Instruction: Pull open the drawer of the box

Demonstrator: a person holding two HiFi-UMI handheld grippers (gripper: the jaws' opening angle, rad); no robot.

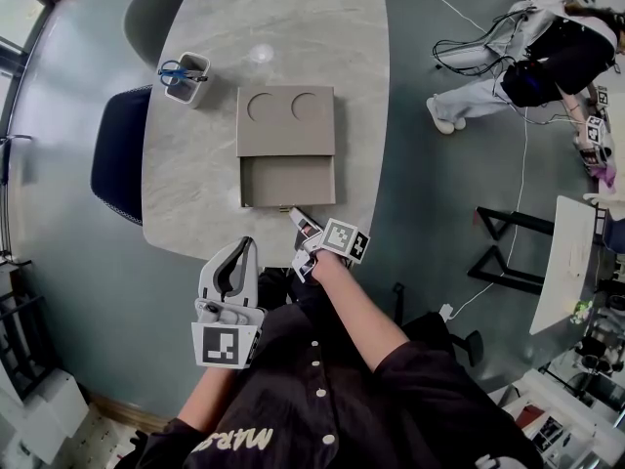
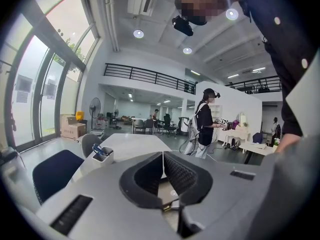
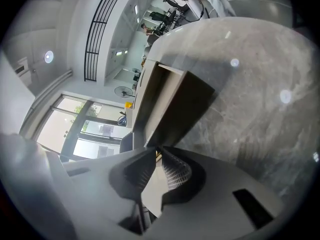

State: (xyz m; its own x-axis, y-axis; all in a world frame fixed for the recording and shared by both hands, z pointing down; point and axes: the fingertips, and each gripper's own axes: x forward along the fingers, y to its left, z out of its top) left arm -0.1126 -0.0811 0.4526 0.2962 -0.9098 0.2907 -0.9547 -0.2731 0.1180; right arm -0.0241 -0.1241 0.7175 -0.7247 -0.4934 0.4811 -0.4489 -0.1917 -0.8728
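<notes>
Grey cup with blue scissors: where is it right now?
Head view: the grey cup stands on the grey marble-look table, far left, just left of the tan box, not touching it.

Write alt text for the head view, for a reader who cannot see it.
Seen from above, the right tool grips the knob on the pulled-out drawer of a tan box on a grey table. The left tool hangs shut and empty off the table's near edge.

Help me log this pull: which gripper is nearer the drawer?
Right. The right gripper is at the front of the drawer, jaws closed on its knob; the left gripper hangs shut off the near edge of the table.
</notes>
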